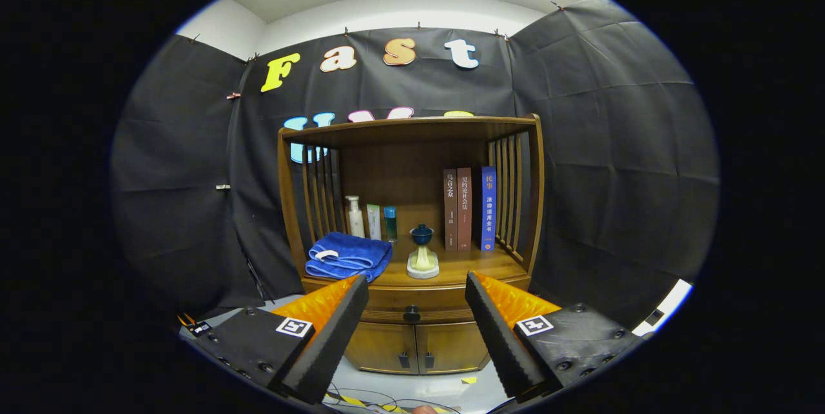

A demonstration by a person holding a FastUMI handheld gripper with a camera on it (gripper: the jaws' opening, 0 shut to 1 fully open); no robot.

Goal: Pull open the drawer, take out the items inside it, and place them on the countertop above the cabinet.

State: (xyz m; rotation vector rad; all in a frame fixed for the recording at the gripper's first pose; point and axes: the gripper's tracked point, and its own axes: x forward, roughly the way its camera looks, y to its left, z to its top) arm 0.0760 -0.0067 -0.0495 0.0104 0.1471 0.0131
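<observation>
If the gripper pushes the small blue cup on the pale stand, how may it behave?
The blue cup looks stemmed and sits high on its pale stand, so it may tip. It looks glazed, probably slippery and fragile. The gripper is open, well short of it.

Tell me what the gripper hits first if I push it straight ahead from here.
Likely the closed drawer front, around its dark knob, which sits between the open gripper fingers and beyond them. Nothing shows in between, though depth is hard to judge.

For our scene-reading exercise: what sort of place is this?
Probably a staged test booth, not a home: black cloth walls surround one wooden cabinet, and an open hand-held gripper faces its shut drawer.
</observation>
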